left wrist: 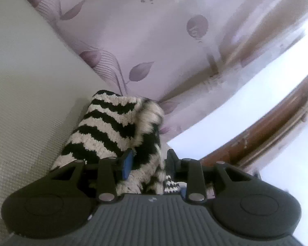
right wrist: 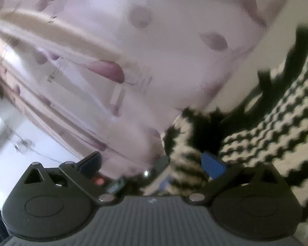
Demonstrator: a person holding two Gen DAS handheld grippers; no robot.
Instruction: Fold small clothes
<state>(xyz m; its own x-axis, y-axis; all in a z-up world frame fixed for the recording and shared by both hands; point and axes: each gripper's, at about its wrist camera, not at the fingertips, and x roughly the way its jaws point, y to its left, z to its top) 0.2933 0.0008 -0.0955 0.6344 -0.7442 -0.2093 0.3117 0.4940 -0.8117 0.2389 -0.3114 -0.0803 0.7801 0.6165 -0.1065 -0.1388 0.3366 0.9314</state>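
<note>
Left hand-held gripper point(left wrist: 147, 160): fingers narrowed on a bunched fold of the striped cloth point(left wrist: 113, 127), lifted off the desk point(left wrist: 20, 82).
Right hand-held gripper point(right wrist: 152, 162): fingers wide apart; cloth point(right wrist: 186, 143) beside one pad, grip unclear through blur.
Progress: seemingly mid-fold; cloth bunched, not flat or finished.
Beyond: leaf-print curtain point(left wrist: 133, 30).

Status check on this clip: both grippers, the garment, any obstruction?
Left gripper shut on zigzag garment, bunched between its fingers. Right gripper open, garment beside its blue pad. Right view blurred. No obstruction visible.
</note>
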